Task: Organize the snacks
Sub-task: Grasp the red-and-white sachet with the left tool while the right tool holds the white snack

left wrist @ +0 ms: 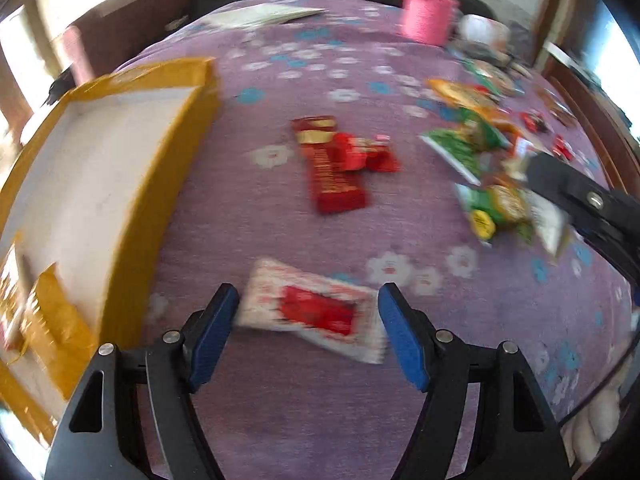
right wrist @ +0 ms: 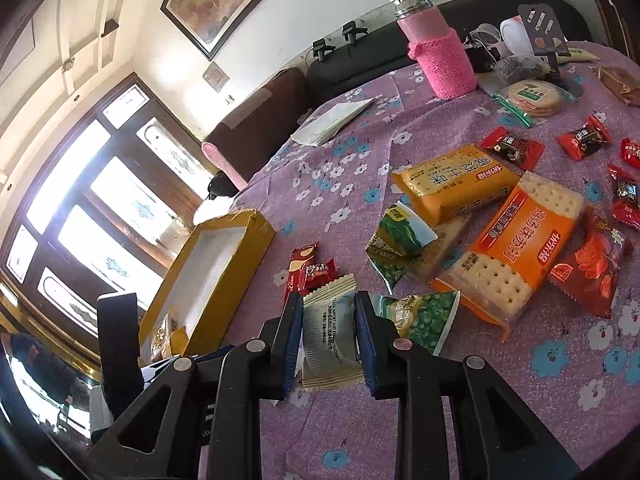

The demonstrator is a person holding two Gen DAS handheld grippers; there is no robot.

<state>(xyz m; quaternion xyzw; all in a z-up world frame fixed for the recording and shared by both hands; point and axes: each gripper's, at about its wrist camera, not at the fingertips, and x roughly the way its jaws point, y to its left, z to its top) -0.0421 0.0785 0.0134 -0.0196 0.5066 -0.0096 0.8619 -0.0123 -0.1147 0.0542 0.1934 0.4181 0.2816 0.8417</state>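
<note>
My left gripper (left wrist: 306, 320) is open above a white and red snack packet (left wrist: 316, 314) that lies on the purple cloth between its blue pads. My right gripper (right wrist: 328, 338) is shut on a grey-white snack packet (right wrist: 329, 340) and holds it above the cloth. It shows at the right of the left wrist view (left wrist: 576, 196). A yellow box (left wrist: 92, 196) with a white inside stands at the left; it also shows in the right wrist view (right wrist: 216, 276). Red wrapped snacks (left wrist: 336, 160) lie mid-table. Green packets (right wrist: 424, 320) and orange cracker packs (right wrist: 520, 248) lie at the right.
A pink knit-covered bottle (right wrist: 444, 56) stands at the far side. A white paper (right wrist: 332, 120) lies near the far edge. Small red candies (right wrist: 584, 140) are scattered at the right. A dark sofa (right wrist: 360, 60) runs behind the table.
</note>
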